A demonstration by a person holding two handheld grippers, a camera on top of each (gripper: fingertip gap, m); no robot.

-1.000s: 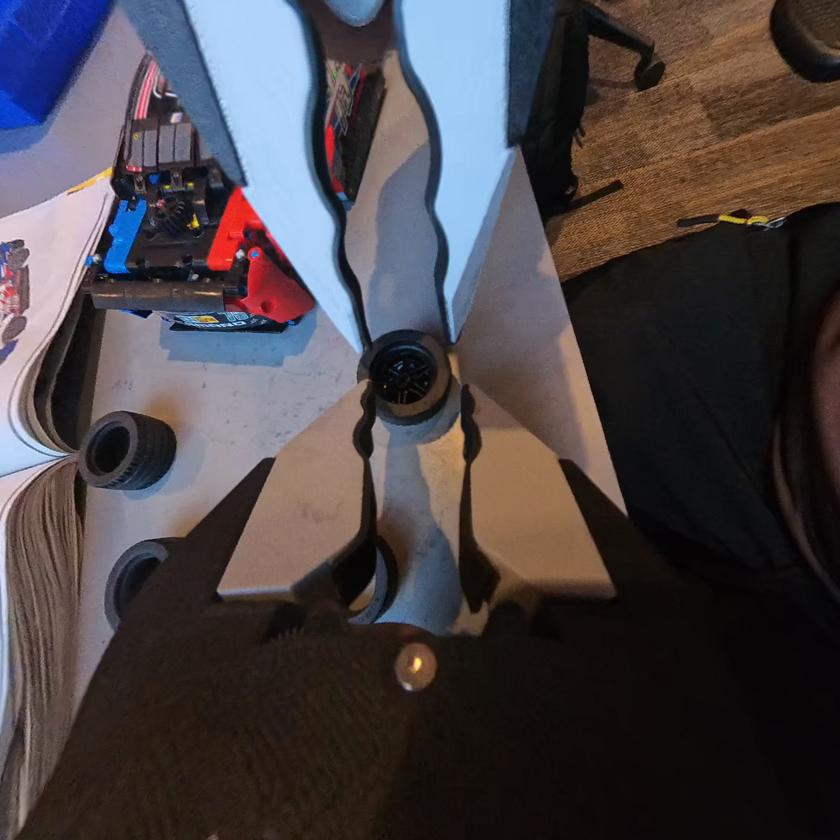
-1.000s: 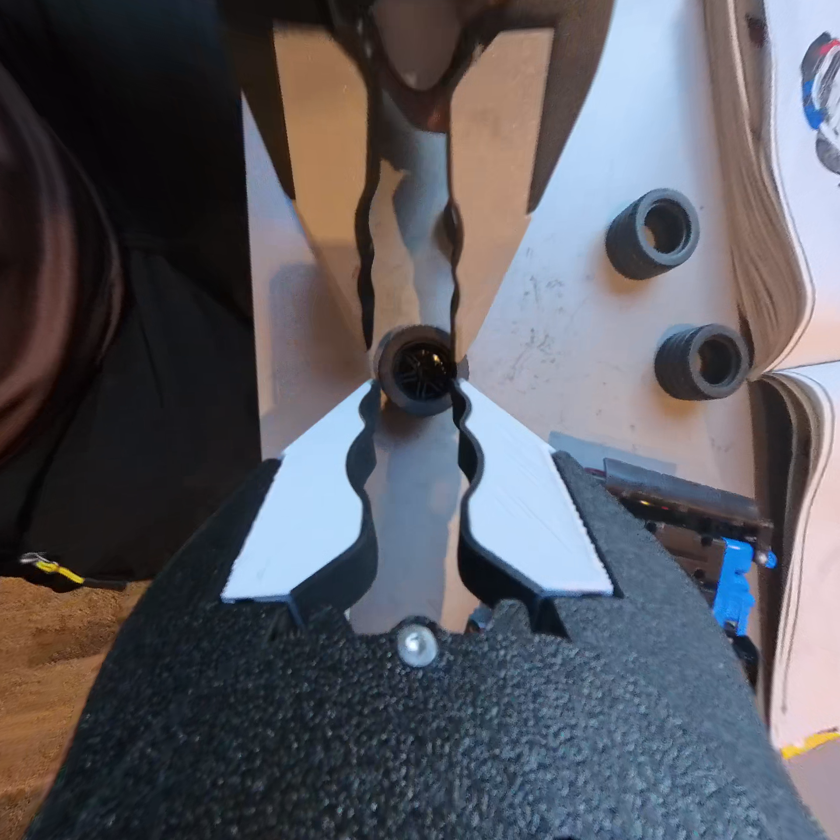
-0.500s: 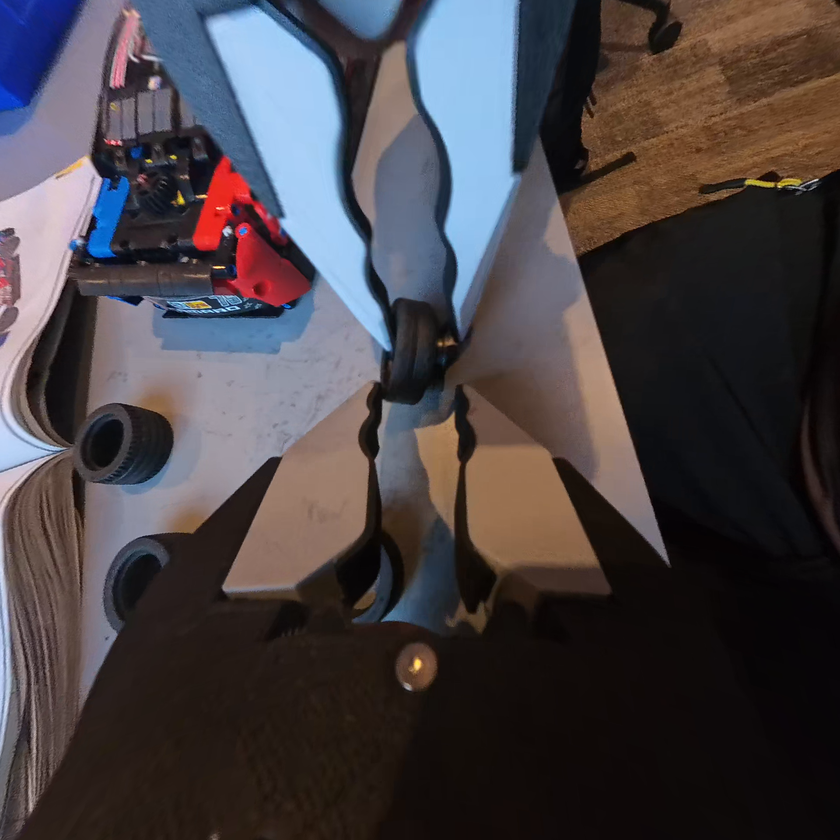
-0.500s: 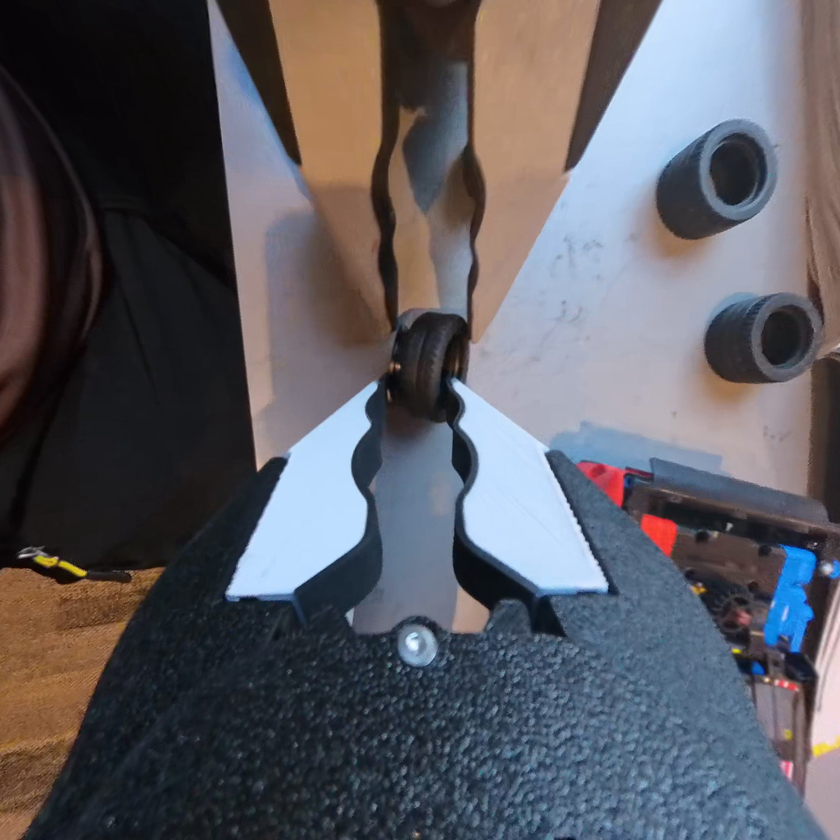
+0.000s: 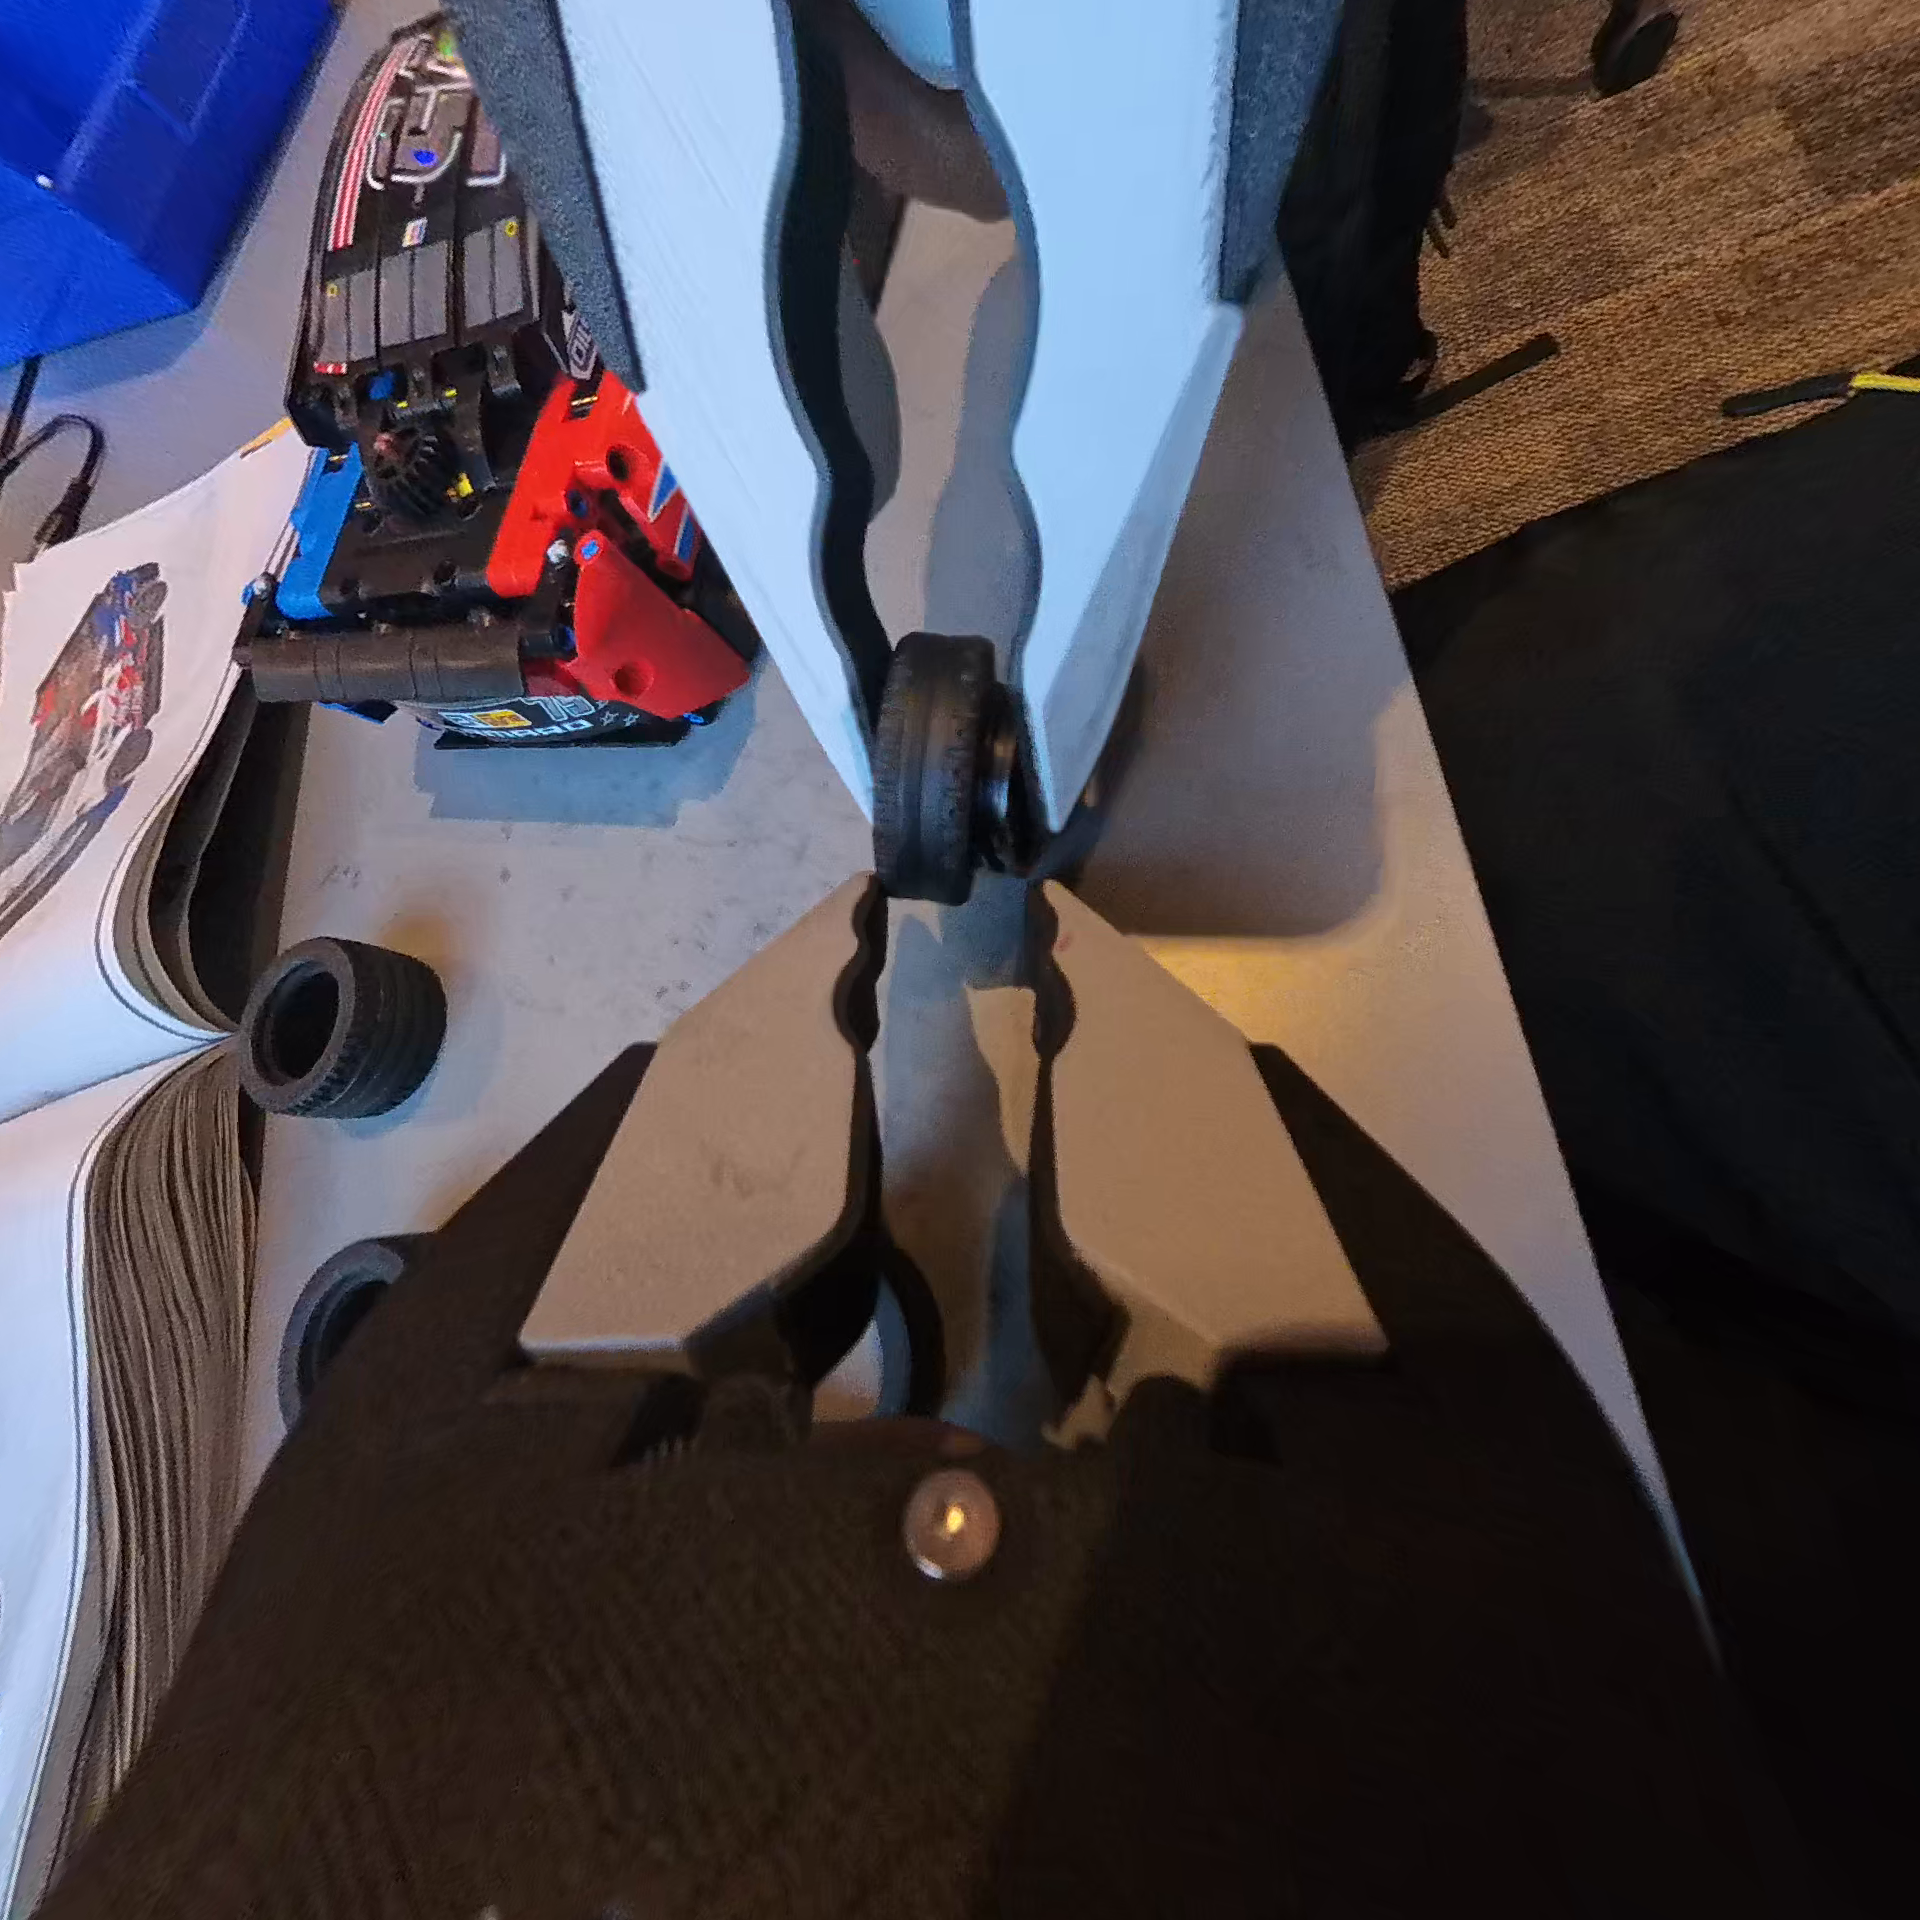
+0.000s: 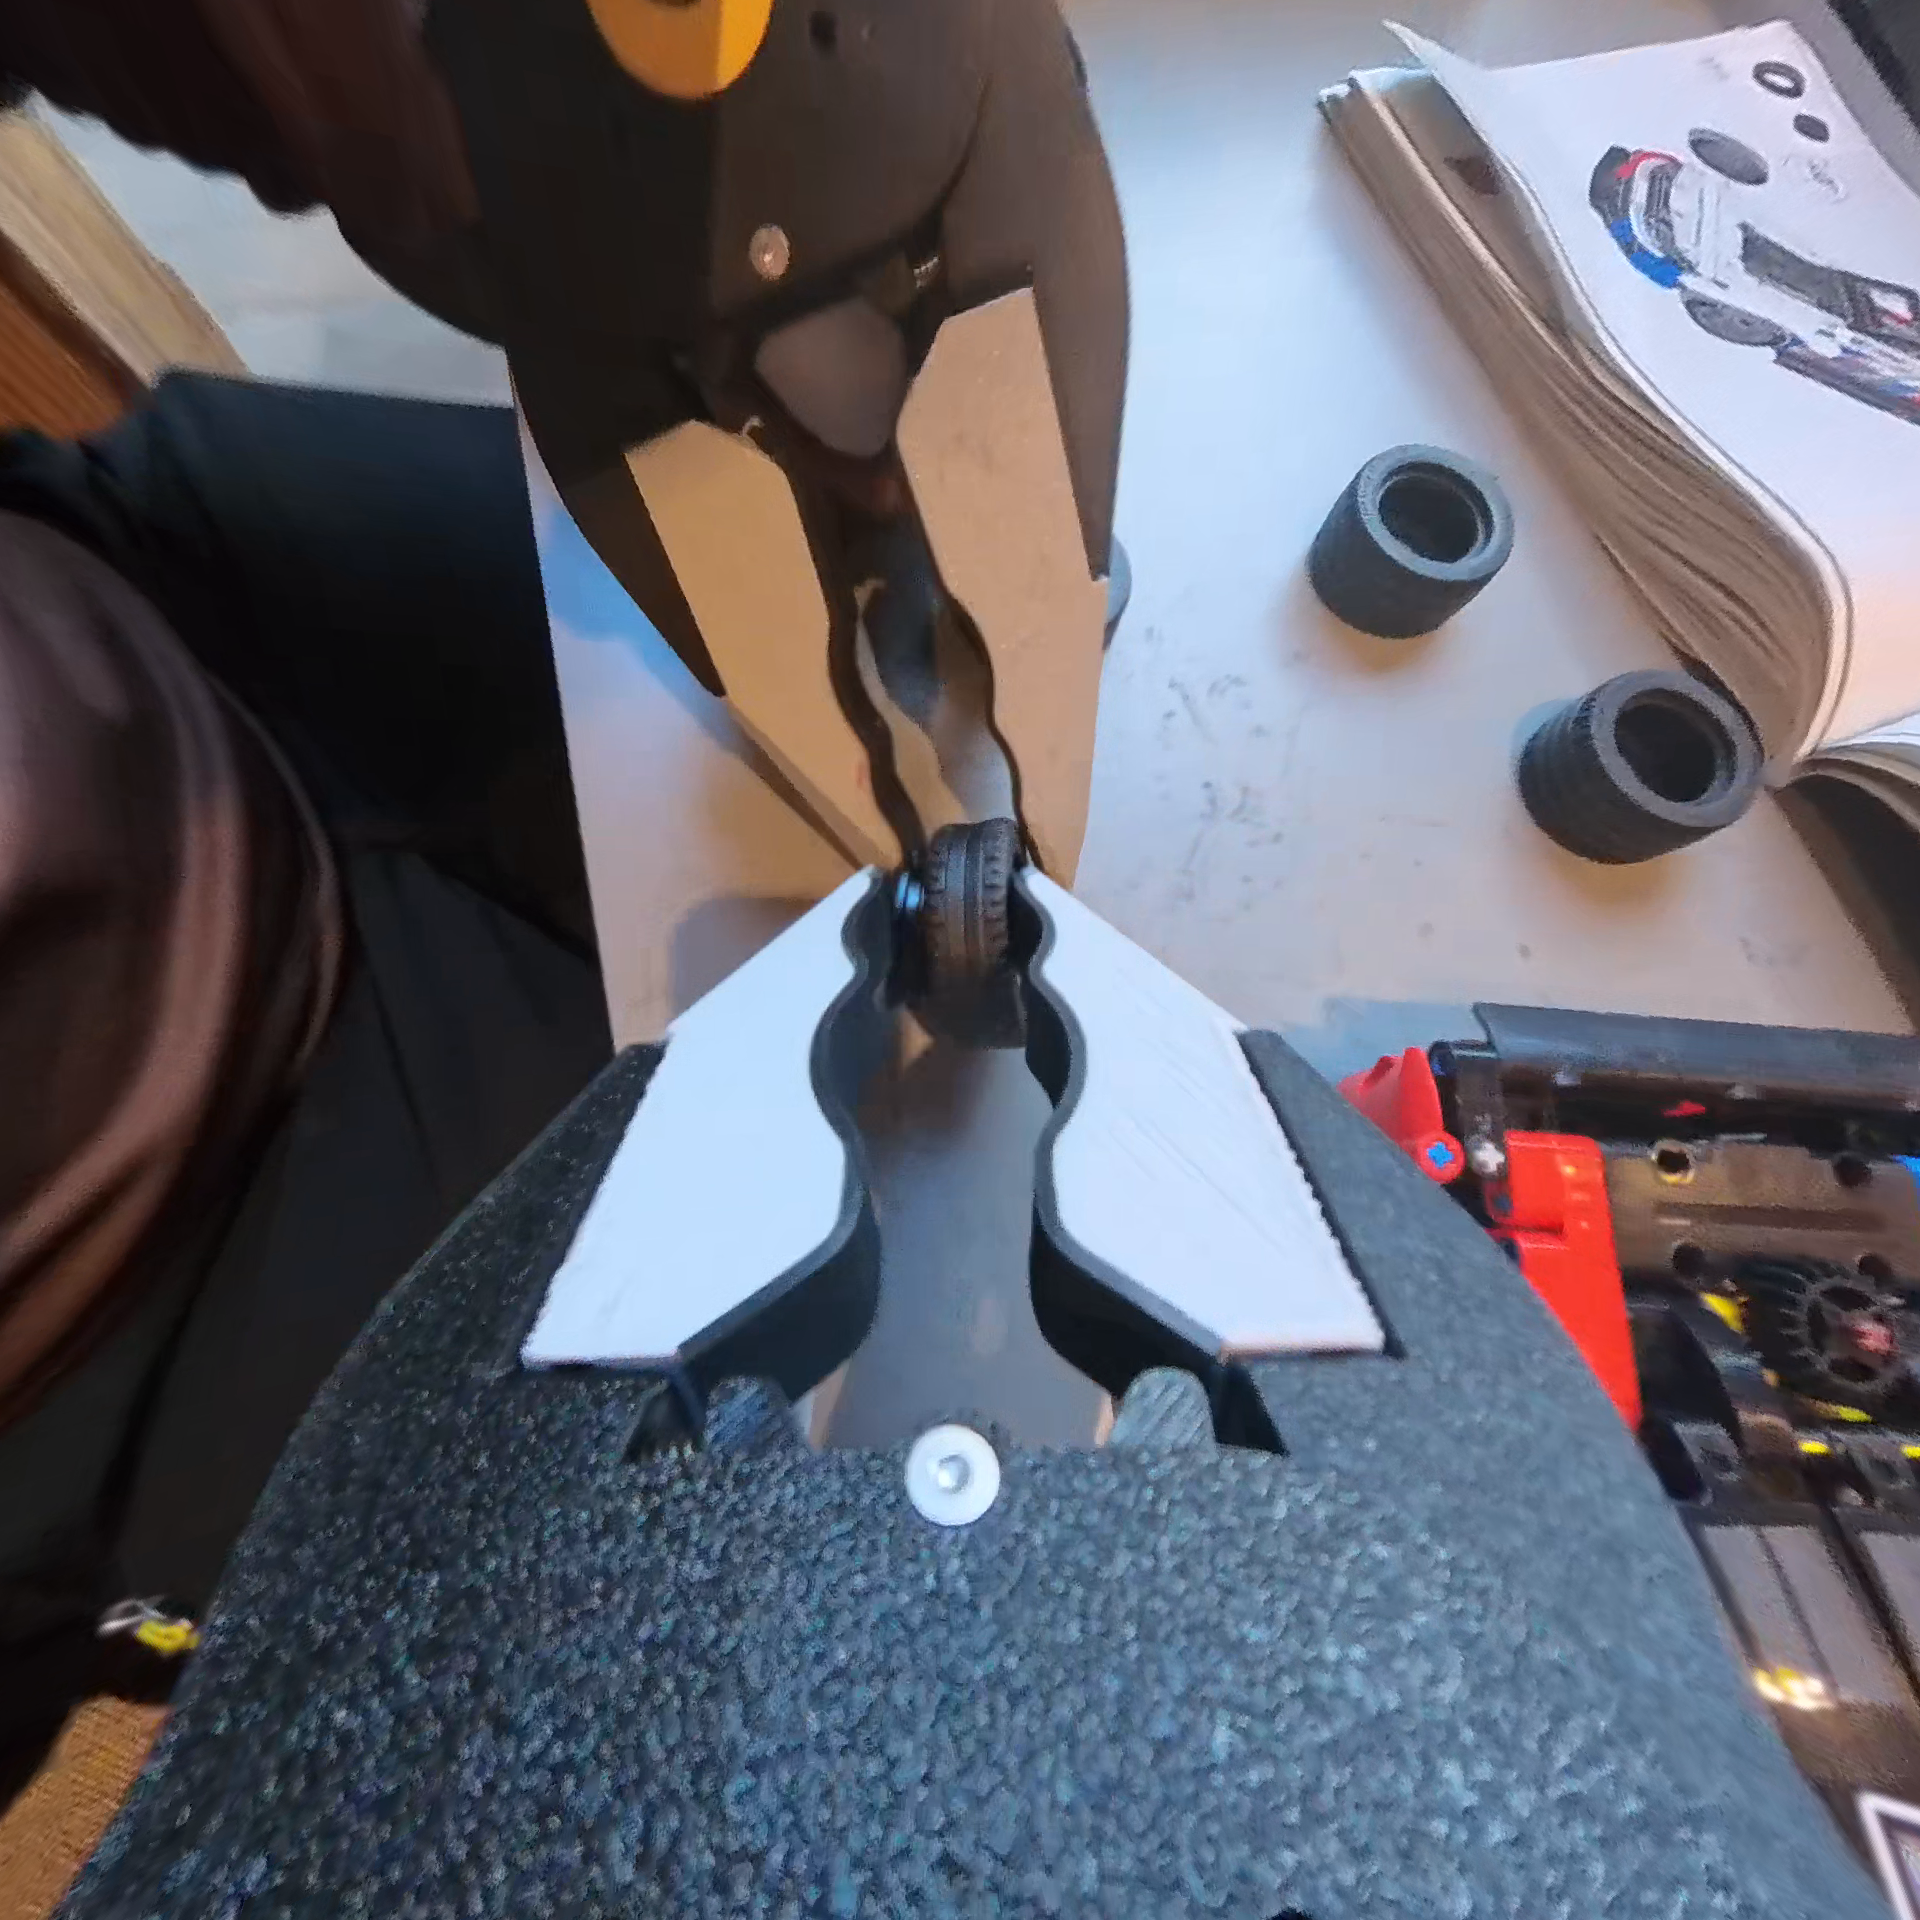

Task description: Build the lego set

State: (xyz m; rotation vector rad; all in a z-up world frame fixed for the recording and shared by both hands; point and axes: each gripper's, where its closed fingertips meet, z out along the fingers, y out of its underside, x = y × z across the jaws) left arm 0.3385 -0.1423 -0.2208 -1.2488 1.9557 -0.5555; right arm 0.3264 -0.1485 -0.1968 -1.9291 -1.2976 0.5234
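Observation:
A small black wheel (image 5: 930, 769), a tyre on a rim, hangs edge-on above the white table (image 5: 582, 883), where both grippers meet tip to tip. My right gripper (image 6: 951, 883) is shut across the wheel's (image 6: 966, 925) width; the rim sticks out a little on one side. My left gripper (image 5: 951, 883) comes from the opposite side, jaws nearly closed, its tips pinching only the wheel's near edge. The red, blue and black car model (image 5: 499, 561) lies on the table to the left, and also shows in the right wrist view (image 6: 1662, 1195).
Two loose black tyres (image 6: 1408, 540) (image 6: 1642, 764) lie beside the open instruction booklet (image 6: 1714, 312). A blue bin (image 5: 114, 156) stands at the far left. The table edge runs close by the grippers, with a person's dark clothing (image 5: 1714, 831) and wood floor beyond. Only a small space, under 4 cm, lies between the two pairs of fingers.
The wheel has turned from face-on to edge-on in both views. The right gripper now grips it across its width, and the left jaws have narrowed slightly. Both views shifted toward the car model.

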